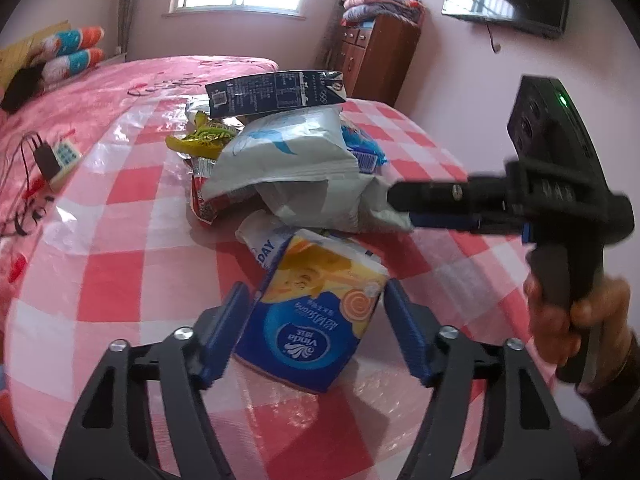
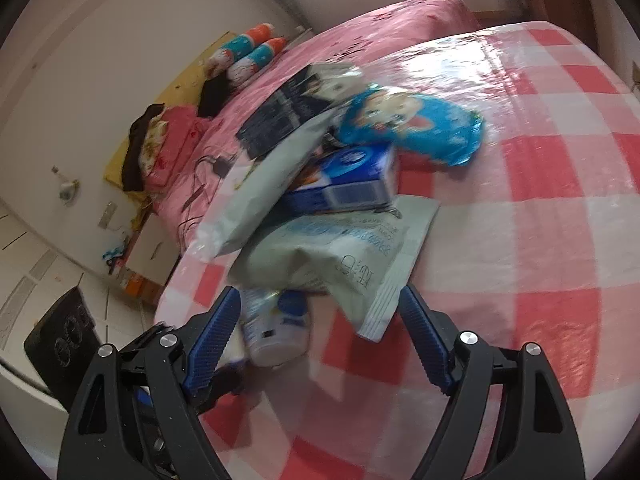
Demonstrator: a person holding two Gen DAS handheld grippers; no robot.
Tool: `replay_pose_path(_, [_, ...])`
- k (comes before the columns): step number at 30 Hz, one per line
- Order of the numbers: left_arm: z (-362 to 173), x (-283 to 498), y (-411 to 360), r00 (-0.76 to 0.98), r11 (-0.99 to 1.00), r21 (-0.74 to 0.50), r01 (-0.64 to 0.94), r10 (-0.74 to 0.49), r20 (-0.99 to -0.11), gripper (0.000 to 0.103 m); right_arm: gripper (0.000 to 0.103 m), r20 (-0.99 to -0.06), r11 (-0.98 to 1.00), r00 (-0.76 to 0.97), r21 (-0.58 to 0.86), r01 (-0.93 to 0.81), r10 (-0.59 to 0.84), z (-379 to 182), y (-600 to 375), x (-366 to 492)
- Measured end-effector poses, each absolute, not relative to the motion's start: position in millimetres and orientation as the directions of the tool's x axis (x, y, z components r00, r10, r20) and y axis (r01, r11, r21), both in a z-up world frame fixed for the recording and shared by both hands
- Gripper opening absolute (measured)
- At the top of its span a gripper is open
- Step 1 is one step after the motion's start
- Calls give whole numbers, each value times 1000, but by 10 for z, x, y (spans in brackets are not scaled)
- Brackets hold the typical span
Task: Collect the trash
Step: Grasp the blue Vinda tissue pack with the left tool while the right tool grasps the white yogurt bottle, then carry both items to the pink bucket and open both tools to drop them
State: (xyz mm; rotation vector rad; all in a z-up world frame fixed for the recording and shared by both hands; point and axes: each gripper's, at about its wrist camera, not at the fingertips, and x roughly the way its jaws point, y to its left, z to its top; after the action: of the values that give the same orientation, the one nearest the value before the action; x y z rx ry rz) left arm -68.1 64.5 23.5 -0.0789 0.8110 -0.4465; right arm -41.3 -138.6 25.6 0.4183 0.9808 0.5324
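Left tongs point(image 1: 316, 324), spread, flanking one tissue pack point(image 1: 316, 312); right tongs point(image 2: 320, 344), spread; one navy carton point(image 1: 276, 94); two grey pouches on checked counter point(image 1: 120, 280).

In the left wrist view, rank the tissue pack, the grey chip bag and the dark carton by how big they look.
1. Grey chip bag.
2. Tissue pack, though nearness to the camera inflates it.
3. Dark carton, farthest back.
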Motion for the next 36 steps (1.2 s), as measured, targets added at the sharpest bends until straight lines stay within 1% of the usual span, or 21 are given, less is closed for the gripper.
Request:
replay_pose_path(3, [205, -680, 643, 598, 903, -254, 346, -421, -682, 63, 81, -660, 782, 426, 567, -260, 619, 256, -1311, -520])
replay_pose_path(4, [201, -688, 645, 601, 904, -253, 344, -419, -680, 61, 81, -662, 785, 427, 557, -269, 616, 268, -1287, -563])
replay_pose_path(6, [204, -708, 671, 605, 906, -263, 332, -418, -677, 57, 81, -677, 810, 447, 510, -288, 585, 316, -1222, -680])
replay_pose_path(8, [209, -719, 739, 611, 911, -280, 302, -410, -677, 50, 81, -688, 826, 456, 479, -297, 564, 321, -1177, -766])
replay_pose_path(9, [211, -719, 771, 614, 914, -287, 288, -406, -677, 48, 81, -696, 837, 465, 458, -298, 547, 315, -1149, -834])
replay_pose_path(11, [227, -728, 870, 622, 915, -311, 255, -402, -672, 44, 78, -708, 855, 480, 417, -308, 518, 310, -1082, -928])
replay_pose_path(12, [236, -733, 928, 626, 915, -326, 236, -400, -669, 43, 74, -709, 857, 482, 407, -317, 515, 296, -1046, -959])
replay_pose_path(13, [247, -744, 977, 630, 915, -336, 222, -398, -667, 42, 72, -707, 855, 482, 401, -329, 517, 297, -1013, -980])
replay_pose_path(17, [288, -772, 1099, 646, 917, -350, 190, -385, -659, 42, 71, -710, 849, 471, 385, -363, 523, 274, -851, -966])
replay_pose_path(24, [274, -882, 1239, 661, 928, -339, 155, -353, -662, 42, 71, -725, 879, 511, 300, -371, 462, 261, -649, -752])
replay_pose_path(32, [261, -960, 1412, 675, 930, -346, 124, -334, -658, 42, 72, -765, 888, 494, 217, -405, 413, 147, -397, -625])
replay_pose_path(36, [264, -976, 1468, 681, 931, -346, 118, -329, -654, 42, 72, -770, 895, 505, 186, -405, 389, 126, -337, -611])
